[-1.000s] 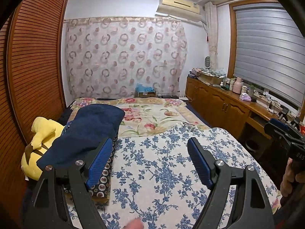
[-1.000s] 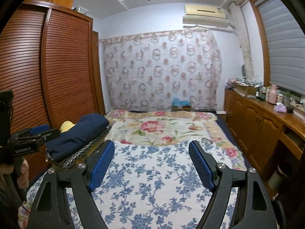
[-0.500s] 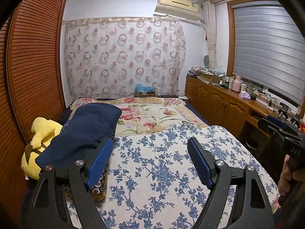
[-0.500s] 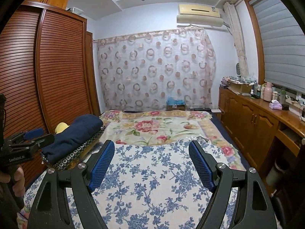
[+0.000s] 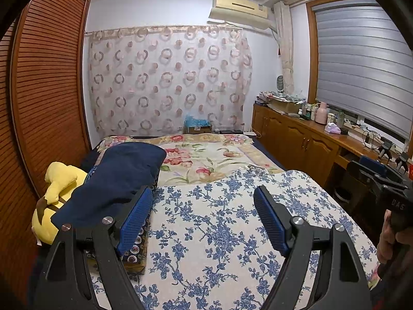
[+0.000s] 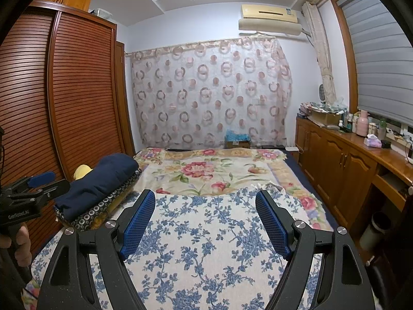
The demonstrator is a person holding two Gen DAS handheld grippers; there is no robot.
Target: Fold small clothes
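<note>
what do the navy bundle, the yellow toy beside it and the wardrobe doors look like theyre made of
Navy bundle: soft matte fabric, probably knit or fleece; it sags in rounded folds with no shine.
Yellow toy: plush, with a fuzzy, stuffed look.
Wardrobe doors: slatted wood or wood veneer with a reddish-brown, slightly glossy finish; which one cannot be told.

Bedroom interior. A bed (image 5: 232,232) with a blue-floral cover fills the foreground, a rose-patterned blanket (image 5: 206,160) behind it. A louvred wooden wardrobe (image 6: 77,98) lines the left wall; a ring-patterned curtain (image 5: 167,77) hangs on the far wall beneath an air conditioner (image 5: 240,10). Right: a cluttered wooden counter (image 6: 343,160) under a window with grey blinds (image 5: 361,64).
</note>
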